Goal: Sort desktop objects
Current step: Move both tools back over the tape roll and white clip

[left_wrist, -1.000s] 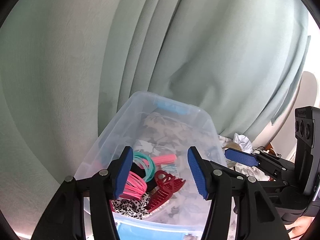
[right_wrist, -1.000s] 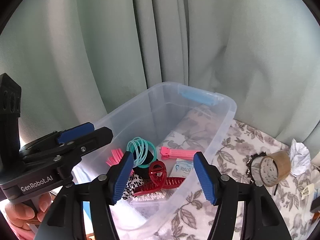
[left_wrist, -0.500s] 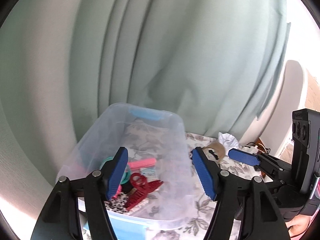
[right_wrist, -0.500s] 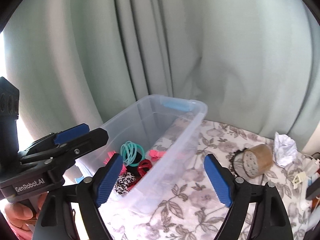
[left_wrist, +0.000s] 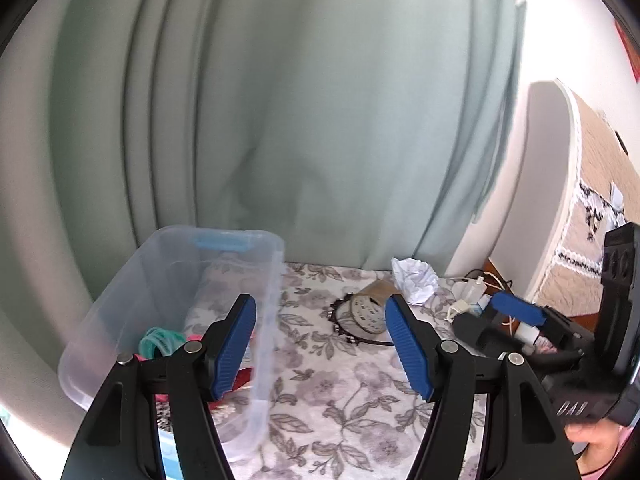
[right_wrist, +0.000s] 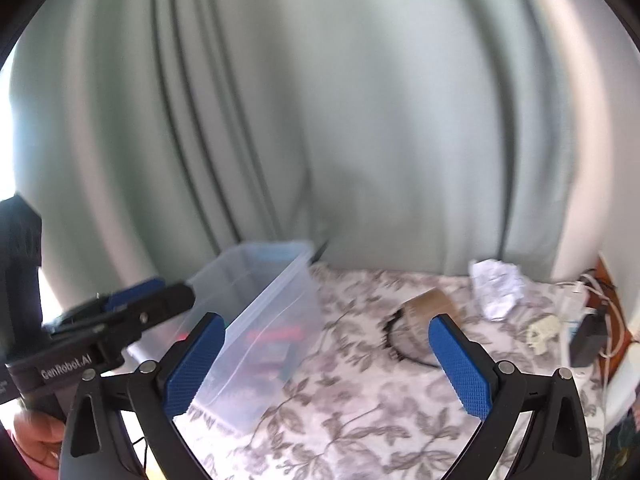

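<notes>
Both tongs are spread and hold nothing. The tape roll (right_wrist: 430,307) lies on its side on the flowered cloth (right_wrist: 360,420), to the right of the clear bin (right_wrist: 276,300), with a dark beaded hoop just beside it (its open core faces the cameras). The roll sits ahead of the right gripper (right_wrist: 326,364), near its right fingertip; the left gripper (left_wrist: 322,348) hangs closer to the bin (left_wrist: 276,280), so the right one looks nearer.

home | floral tablecloth (left_wrist: 352,392) | green curtain (left_wrist: 300,120) | padded headboard (left_wrist: 600,208)
</notes>
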Tool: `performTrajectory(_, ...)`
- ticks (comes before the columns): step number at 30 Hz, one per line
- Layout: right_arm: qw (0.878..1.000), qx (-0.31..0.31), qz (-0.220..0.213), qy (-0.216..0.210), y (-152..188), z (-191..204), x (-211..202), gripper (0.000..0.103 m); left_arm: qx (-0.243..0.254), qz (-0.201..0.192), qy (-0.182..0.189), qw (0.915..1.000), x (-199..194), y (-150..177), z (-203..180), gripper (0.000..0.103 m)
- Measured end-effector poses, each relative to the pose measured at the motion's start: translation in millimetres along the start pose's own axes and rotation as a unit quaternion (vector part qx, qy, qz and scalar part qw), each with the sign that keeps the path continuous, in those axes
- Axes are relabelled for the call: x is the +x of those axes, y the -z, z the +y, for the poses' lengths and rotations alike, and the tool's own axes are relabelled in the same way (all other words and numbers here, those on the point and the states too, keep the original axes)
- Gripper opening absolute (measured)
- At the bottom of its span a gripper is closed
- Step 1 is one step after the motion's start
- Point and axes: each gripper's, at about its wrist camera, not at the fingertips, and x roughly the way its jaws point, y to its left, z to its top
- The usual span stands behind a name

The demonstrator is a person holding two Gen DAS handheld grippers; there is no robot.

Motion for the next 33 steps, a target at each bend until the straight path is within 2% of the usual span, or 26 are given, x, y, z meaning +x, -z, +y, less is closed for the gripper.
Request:
performTrajectory(7, 0.996, 0.022, -0.06, 0.056, 4, -42, -27, 0.103, 0.019, 0.012, 0.018, 0.9996, 21, 1, -37, 0.068)
performTrajectory(9, 0.995, 0.023, -0.065, 0.068, 7, -51, -30, 0.103, 0.025, 0.017, 0.022, 0.9993, 28, 3, -44, 0.068)
performTrajectory(16, 0.99, 0.108, 0.02, 0.088, 20, -95, -7, 0.103, 0.034, 0.048, 0.032, 0.9977, 60, 12, -59, 0.068)
performTrajectory(24, 0.983, 0.142, 0.055, 0.1, 39, -133, 23, 0.103, 0.024, 0.092, 0.035, 0.9949, 108, 25, -60, 0.068)
performTrajectory(28, 0.981, 0.141, 0.082, 0.102, 48, -151, 44, 0.103, 0.007, 0.107, 0.055, 0.9927, 138, 30, -57, 0.068)
performTrajectory(33, 0.975, 0.175, 0.089, 0.106, 57, -177, 64, 0.103, 0.004, 0.12, 0.067, 0.9905, 169, 36, -56, 0.068)
